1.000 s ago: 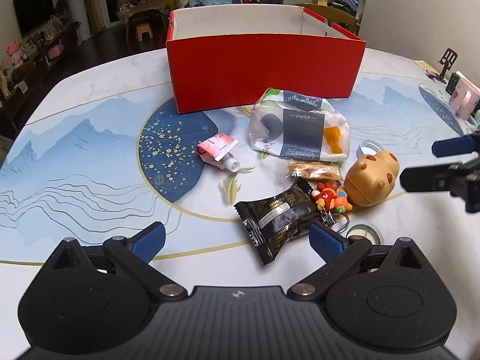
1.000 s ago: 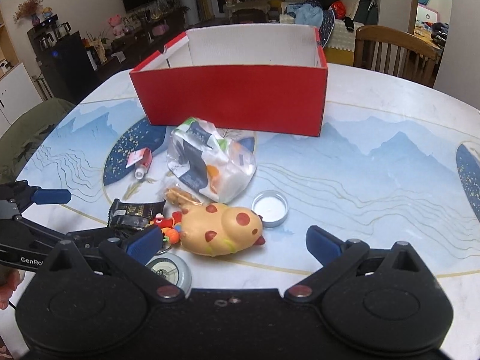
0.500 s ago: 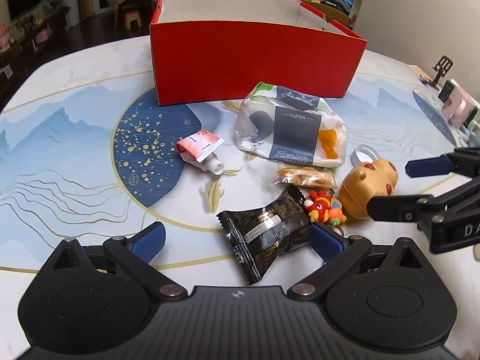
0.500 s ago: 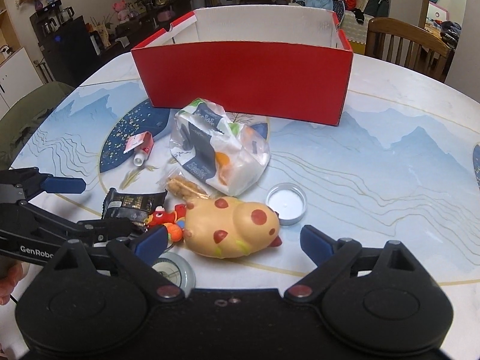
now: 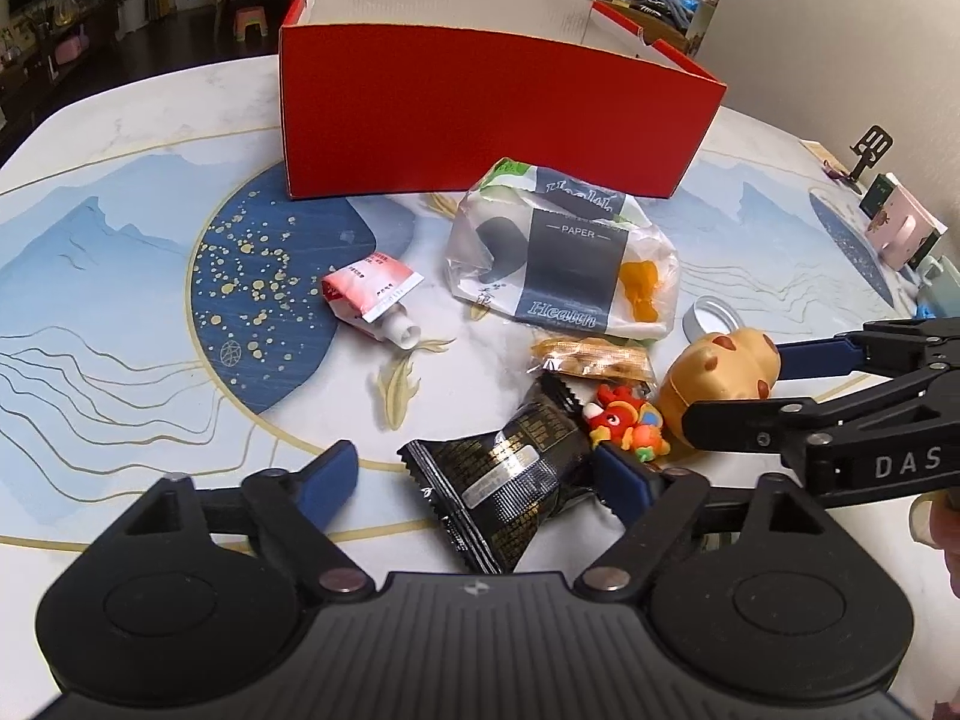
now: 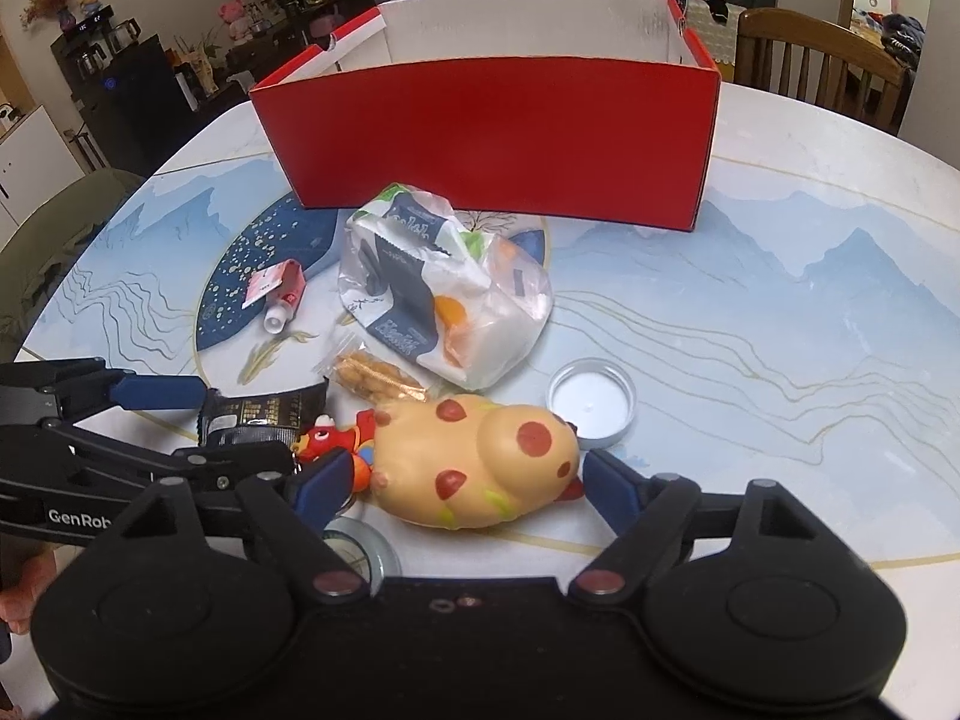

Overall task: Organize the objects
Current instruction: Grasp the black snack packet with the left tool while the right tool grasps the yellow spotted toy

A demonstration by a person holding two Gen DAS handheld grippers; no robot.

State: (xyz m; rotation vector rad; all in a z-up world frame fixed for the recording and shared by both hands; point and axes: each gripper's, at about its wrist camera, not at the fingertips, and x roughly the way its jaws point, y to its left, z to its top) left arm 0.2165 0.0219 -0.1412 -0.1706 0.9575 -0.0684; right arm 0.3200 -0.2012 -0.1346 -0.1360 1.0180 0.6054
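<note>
The left gripper (image 5: 474, 480) is closing with the black packet (image 5: 510, 480) between its blue pads; the right pad touches the packet's end, the left pad stands apart. The right gripper (image 6: 465, 477) is closing around the spotted toy (image 6: 480, 462); both pads sit just beside it, and contact cannot be confirmed. The red box (image 6: 492, 138) stands open at the far side of the table (image 6: 780, 312). Near it lie the tissue pack (image 5: 564, 258) and the tube (image 5: 372, 294) to its left. A snack bag (image 5: 591, 357), a red figure (image 5: 627, 426) and a lid (image 6: 591, 399) lie beside the toy.
</note>
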